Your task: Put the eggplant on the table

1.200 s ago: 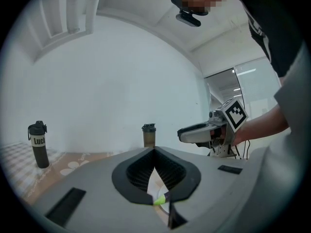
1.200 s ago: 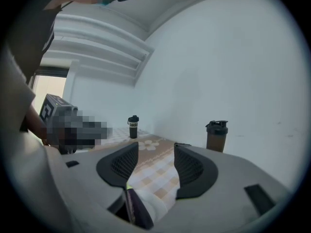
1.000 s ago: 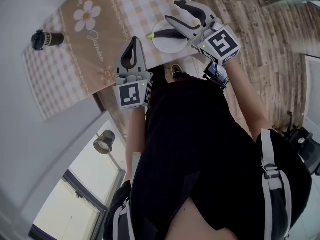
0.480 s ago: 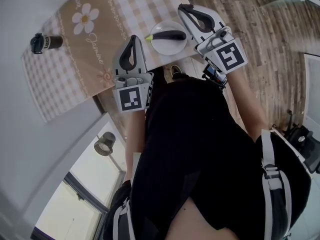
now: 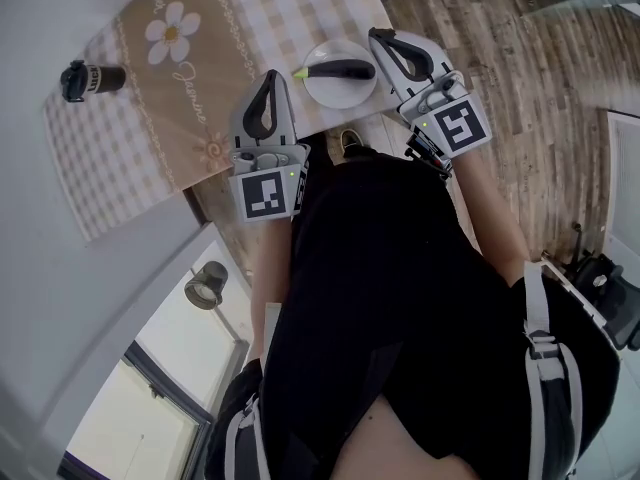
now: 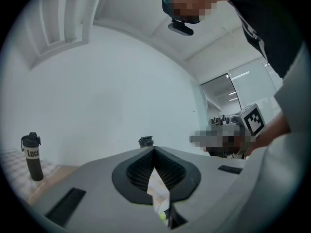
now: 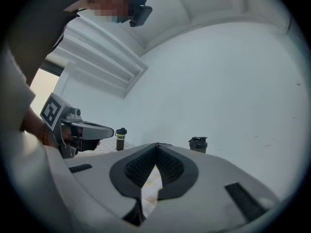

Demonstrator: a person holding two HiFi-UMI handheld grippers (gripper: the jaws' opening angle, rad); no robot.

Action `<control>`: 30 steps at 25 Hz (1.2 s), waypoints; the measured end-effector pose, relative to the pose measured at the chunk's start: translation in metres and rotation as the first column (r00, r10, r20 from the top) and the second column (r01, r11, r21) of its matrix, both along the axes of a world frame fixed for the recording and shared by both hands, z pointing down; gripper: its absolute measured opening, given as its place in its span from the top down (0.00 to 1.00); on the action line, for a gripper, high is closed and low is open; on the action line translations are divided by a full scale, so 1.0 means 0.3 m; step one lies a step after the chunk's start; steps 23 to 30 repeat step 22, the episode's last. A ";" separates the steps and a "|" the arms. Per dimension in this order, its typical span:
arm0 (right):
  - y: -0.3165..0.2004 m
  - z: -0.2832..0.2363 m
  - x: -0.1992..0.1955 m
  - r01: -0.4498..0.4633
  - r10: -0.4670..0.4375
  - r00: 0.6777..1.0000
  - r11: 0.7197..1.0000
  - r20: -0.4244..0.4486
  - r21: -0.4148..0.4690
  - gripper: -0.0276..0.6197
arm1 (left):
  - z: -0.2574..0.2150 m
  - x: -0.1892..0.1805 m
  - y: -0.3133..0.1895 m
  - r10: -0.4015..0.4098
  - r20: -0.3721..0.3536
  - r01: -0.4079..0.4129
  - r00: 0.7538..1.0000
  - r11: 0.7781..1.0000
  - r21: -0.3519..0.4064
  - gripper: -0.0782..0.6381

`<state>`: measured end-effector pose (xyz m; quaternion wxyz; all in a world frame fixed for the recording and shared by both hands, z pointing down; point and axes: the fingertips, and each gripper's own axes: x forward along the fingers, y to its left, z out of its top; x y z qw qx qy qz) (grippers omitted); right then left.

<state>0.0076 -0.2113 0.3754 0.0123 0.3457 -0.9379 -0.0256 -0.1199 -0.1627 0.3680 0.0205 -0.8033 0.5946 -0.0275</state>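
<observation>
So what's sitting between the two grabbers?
The head view shows a white plate with the eggplant on it, lying between the left gripper and the right gripper.

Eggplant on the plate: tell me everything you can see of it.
The eggplant is slim and dark, almost black, with a pale green stem end toward the picture's left. It lies on its side across a round white plate at the edge of the checked tablecloth. The shut right gripper stands close beside it, not holding it.

Dark bottle (image 6: 30, 157), far left on the surface: label reads "Luck". Tablecloth (image 5: 150, 128), beside its daisy print: script wording, apparently "Jasmine".
</observation>
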 end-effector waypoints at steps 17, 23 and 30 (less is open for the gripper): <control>0.013 0.030 0.036 -0.016 0.016 0.999 1.000 -0.030 -0.004 0.95 | 0.035 0.026 0.008 0.015 0.006 -0.014 1.000 0.999 -0.032 0.89; 0.017 0.040 0.053 -0.023 0.022 0.999 1.000 -0.040 -0.014 0.95 | 0.036 0.030 0.020 0.015 0.009 -0.015 1.000 0.999 -0.030 0.89; 0.017 0.040 0.053 -0.023 0.022 0.999 1.000 -0.040 -0.014 0.95 | 0.036 0.030 0.020 0.015 0.009 -0.015 1.000 0.999 -0.030 0.89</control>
